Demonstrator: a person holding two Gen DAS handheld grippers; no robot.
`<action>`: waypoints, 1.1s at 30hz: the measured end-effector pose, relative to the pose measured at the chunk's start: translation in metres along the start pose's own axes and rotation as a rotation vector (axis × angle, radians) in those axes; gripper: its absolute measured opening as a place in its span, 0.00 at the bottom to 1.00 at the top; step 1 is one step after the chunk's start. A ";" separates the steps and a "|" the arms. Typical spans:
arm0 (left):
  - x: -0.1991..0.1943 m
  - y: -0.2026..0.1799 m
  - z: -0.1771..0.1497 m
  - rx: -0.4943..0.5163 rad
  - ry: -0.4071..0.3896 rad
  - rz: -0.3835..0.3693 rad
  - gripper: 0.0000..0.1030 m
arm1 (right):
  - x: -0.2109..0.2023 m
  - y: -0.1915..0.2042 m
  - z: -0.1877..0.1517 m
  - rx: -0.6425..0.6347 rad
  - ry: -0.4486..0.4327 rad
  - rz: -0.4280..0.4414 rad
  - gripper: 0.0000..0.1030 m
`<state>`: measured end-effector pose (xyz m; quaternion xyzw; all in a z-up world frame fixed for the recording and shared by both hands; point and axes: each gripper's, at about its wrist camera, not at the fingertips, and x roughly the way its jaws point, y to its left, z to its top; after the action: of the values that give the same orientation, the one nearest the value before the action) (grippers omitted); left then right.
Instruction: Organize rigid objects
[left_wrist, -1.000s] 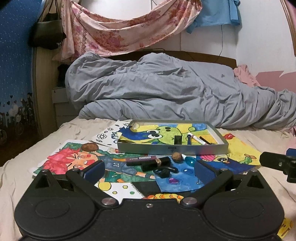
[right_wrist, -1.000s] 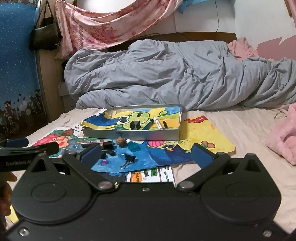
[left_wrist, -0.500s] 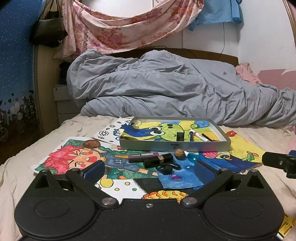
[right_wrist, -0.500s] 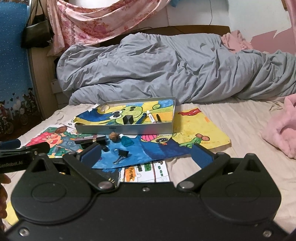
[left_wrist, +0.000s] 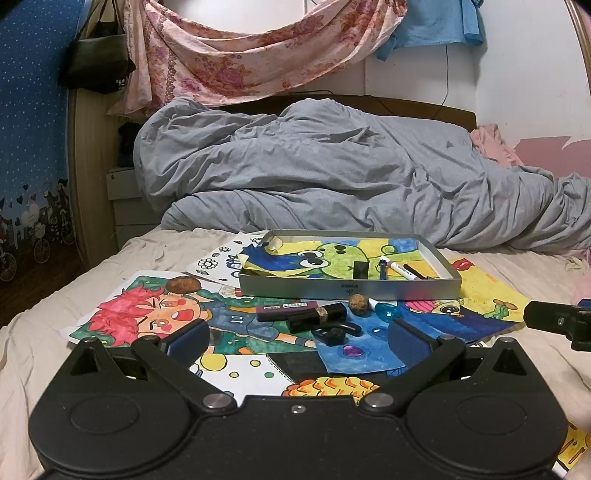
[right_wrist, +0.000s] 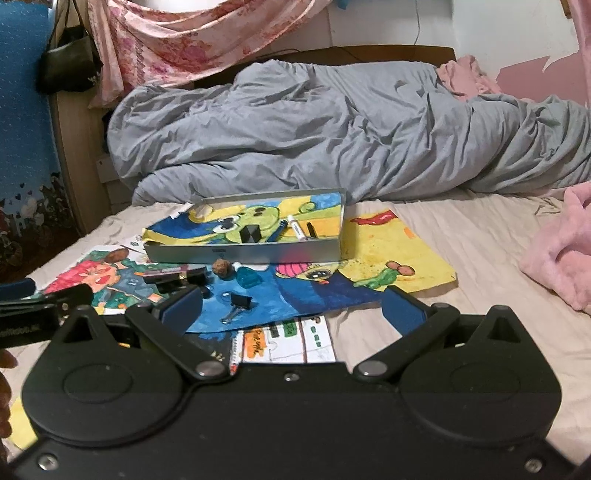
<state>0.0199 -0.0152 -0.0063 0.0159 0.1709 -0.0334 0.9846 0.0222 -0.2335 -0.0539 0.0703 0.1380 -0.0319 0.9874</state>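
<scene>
Both grippers spread wide and empty above coloured drawings on a bed.

Left gripper with blue-padded jaws apart, holding nothing, over a black rounded clip-like item, a black tube with a gold band and a dark maroon labelled stick. Right gripper likewise parted and empty, just short of a black binder clip. Further out, a small brown walnut and a teal glass droplet beside the shallow grey metal tray, holding a black cube and white marker. Beyond, a rumpled grey duvet.
</scene>
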 end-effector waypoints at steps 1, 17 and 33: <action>0.000 0.000 0.000 0.000 0.001 0.000 0.99 | 0.001 0.000 0.000 0.002 0.003 -0.004 1.00; 0.006 0.002 -0.012 -0.010 0.033 0.002 0.99 | 0.004 -0.001 0.003 0.013 0.029 -0.004 1.00; 0.016 0.009 0.005 -0.093 0.024 -0.005 0.99 | 0.013 -0.003 0.015 0.008 0.032 0.005 1.00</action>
<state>0.0367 -0.0077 -0.0071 -0.0301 0.1839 -0.0276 0.9821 0.0387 -0.2389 -0.0439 0.0751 0.1533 -0.0288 0.9849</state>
